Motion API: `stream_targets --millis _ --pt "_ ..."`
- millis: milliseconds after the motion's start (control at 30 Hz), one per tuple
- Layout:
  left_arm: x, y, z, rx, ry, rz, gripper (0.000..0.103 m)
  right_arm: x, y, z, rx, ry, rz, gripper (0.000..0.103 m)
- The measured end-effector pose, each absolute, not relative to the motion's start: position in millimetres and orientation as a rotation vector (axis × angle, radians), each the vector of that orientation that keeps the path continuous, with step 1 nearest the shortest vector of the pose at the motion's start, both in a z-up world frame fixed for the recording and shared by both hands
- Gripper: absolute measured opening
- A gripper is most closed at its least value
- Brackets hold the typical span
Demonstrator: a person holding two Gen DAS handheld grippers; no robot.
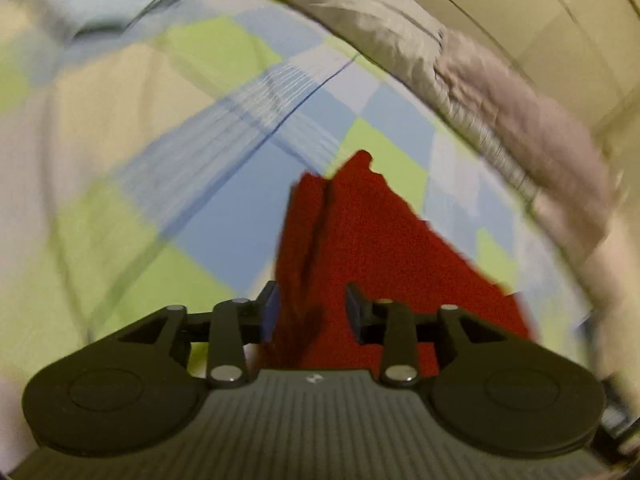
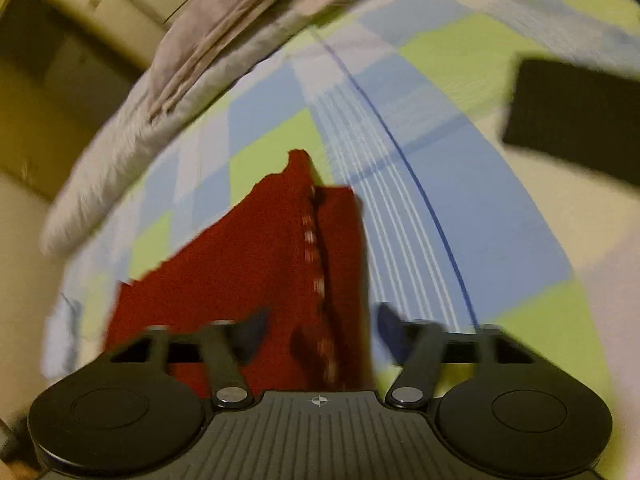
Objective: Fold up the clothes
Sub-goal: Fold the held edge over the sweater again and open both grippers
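Black ribbed gripper housing fills the foot of both views. Ahead of it lies a red garment [image 1: 360,232] on a checked bedspread [image 1: 208,240] of green, blue and cream squares. The left gripper [image 1: 310,312] has its blue-padded jaws released, parted, with a raised fold of the garment between them; whether the pads touch it is unclear. The right gripper [image 2: 318,332] stands wider, jaws released, the garment's edge between them and not pressed. Only the right view shows a row of pale stitches along the garment's seam, and a dark rectangular object [image 2: 576,120], blurred, far right of the garment. Only the left view shows a pale blue cloth [image 1: 80,4] beyond the garment. A crumpled grey quilt [image 1: 380,24] borders the bedspread behind the garment. The garment looks fuzzy, knitted, tapering to a point.
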State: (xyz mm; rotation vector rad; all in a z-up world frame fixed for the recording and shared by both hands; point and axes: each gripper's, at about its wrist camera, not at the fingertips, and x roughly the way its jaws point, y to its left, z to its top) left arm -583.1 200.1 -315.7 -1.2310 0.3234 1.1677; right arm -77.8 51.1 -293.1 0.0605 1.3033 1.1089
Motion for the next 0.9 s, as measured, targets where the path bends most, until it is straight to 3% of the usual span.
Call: stream_targets --millis 200,367,433,467,500,533,667,900 --pt "-586.3 161.1 -356.7 -1.609 0.026 1.191 0.045 -97.0 8.9 -321.4 0.375 1.563 0.929 0.072" --pt "-575.4 173.0 -389.9 -1.664 -0.081 1.245 0.045 -98.5 30.8 -347.0 0.459 1.532 0.863 0.072" --pt "-572.8 176.2 -398.4 -1.661 -0.079 1.263 0.038 -94.8 41.1 -356.5 0.473 1.523 0.835 0.071" --pt "-573.7 176.4 -401.6 -1.659 -0.091 1.263 0.028 -93.0 44.7 -358.6 0.472 1.515 0.828 0.066" --pt "-574.5 176.6 -404.7 -1.657 -0.103 1.263 0.015 -91.3 47.0 -358.3 0.465 1.504 0.826 0.051" --pt "-574.9 177.9 -404.9 -1.641 -0.098 1.260 0.014 -89.4 47.8 -359.1 0.449 1.499 0.829 0.026" --pt "-579.4 187.2 -391.8 -1.541 -0.014 1.212 0.009 -87.4 51.7 -357.3 0.429 1.498 0.844 0.019" --pt "-606.2 221.2 -355.0 -1.360 0.186 1.067 0.008 -118.6 30.4 -323.8 0.430 1.508 0.795 0.017"
